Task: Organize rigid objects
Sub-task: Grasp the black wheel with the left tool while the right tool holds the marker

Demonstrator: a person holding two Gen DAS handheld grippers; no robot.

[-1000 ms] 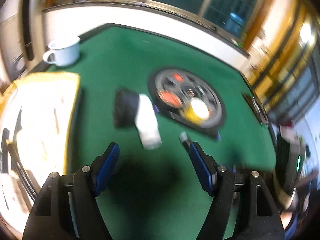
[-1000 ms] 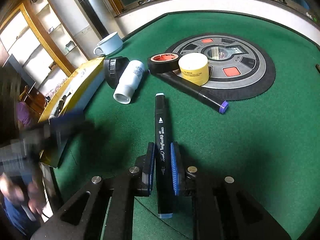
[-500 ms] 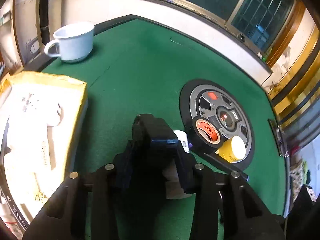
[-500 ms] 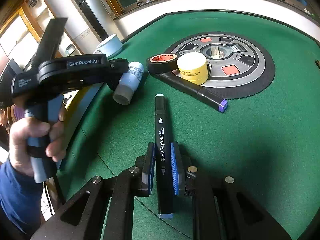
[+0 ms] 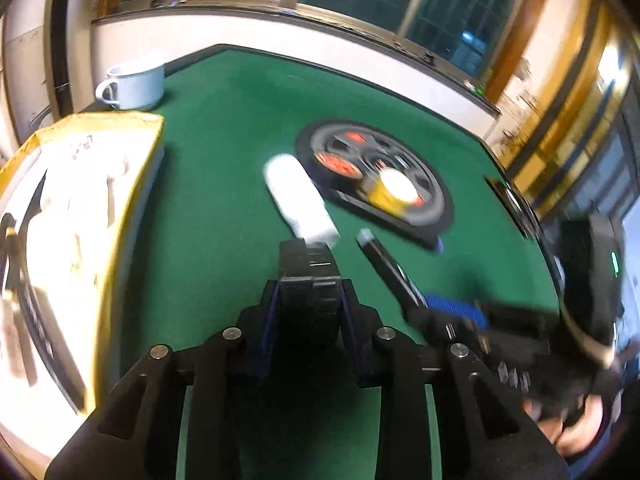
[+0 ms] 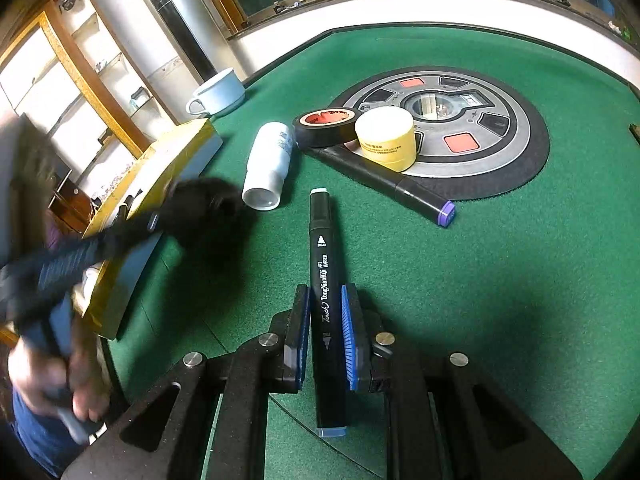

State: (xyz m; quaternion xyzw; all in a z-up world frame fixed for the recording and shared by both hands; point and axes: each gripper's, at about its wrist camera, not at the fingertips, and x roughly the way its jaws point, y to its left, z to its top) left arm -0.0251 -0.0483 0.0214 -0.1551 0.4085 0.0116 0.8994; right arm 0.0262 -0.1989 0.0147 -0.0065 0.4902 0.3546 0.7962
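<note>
Left tool (image 5: 307, 302) just closed, clamped on black cap (image 5: 310, 280), lifted toward yellow box (image 5: 132, 184) (presumably for sorting). Right tool (image 6: 325, 330) gripped black marker (image 6: 326, 280), poised above green surface (image 6: 500, 280).

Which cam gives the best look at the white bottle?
Right wrist: the white bottle lies sharp on the green table, open end toward the camera, beside the black tape roll. Left wrist shows the bottle as a motion-blurred shape only.

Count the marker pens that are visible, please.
2. One black marker is clamped in the right claw; the purple-capped marker lies on the green table beside the yellow tape roll. None seems hidden.
</note>
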